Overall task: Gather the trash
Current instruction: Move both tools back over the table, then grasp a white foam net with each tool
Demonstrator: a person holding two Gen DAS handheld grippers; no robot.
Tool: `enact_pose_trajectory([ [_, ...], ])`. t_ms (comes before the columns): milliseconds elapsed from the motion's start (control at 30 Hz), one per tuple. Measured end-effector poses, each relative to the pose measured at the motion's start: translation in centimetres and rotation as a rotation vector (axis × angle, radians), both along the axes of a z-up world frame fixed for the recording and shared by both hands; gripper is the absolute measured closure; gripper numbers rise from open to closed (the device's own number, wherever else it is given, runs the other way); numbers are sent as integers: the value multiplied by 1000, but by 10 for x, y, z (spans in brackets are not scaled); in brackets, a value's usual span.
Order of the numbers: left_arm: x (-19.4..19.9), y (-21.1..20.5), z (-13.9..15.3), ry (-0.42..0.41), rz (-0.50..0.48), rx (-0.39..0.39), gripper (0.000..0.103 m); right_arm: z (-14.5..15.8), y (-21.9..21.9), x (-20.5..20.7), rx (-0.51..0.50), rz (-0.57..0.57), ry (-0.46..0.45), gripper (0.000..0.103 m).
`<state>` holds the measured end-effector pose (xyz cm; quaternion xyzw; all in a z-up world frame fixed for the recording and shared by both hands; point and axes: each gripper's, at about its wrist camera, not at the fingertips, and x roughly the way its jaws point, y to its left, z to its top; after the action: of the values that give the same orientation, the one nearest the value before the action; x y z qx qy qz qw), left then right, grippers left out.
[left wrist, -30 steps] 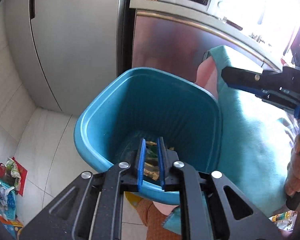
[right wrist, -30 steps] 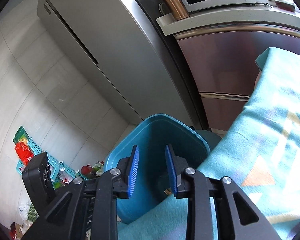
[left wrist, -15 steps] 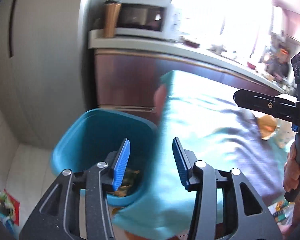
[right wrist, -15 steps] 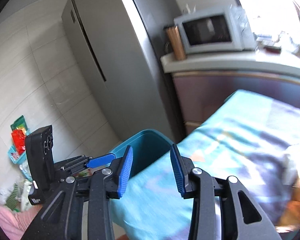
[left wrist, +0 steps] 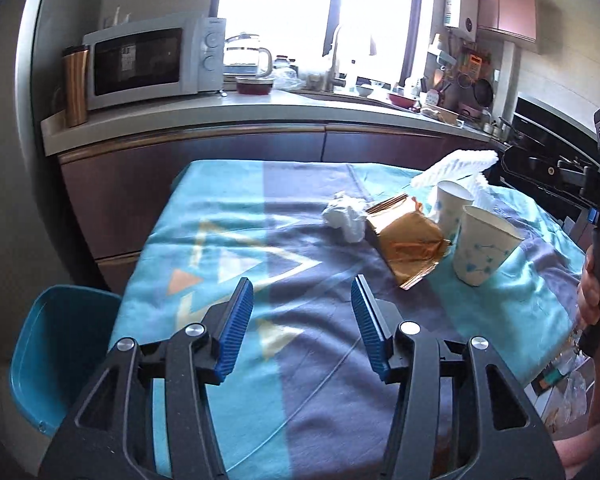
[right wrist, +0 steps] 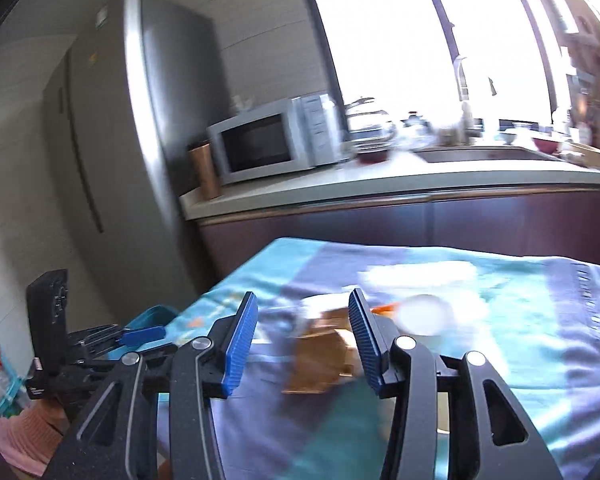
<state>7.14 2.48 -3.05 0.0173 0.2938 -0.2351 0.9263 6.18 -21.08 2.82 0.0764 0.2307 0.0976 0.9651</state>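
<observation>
Left gripper and right gripper: jaws just been opening, both empty now, swung from the blue bin at near left back over the table. Drop done; next trash, gold wrapper w/ crumpled tissue and two paper cups, lies far right on the cloth.

Right wrist view smears the gold wrapper and paper cup; teal bin at eight o'clock, half hidden behind the table.
</observation>
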Motion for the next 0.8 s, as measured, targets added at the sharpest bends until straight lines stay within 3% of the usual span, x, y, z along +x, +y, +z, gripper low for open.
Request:
enact_pose_trajectory([
  [300, 19, -98, 29, -102, -145, 60, 48, -24, -89, -4, 4, -161, 57, 55],
  [567, 41, -158, 39, -155, -242, 96, 48, -47, -116, 1, 29, -165, 119, 55],
  [800, 53, -187, 37, -179, -300, 119, 48, -70, -128, 5, 52, -140, 188, 55],
])
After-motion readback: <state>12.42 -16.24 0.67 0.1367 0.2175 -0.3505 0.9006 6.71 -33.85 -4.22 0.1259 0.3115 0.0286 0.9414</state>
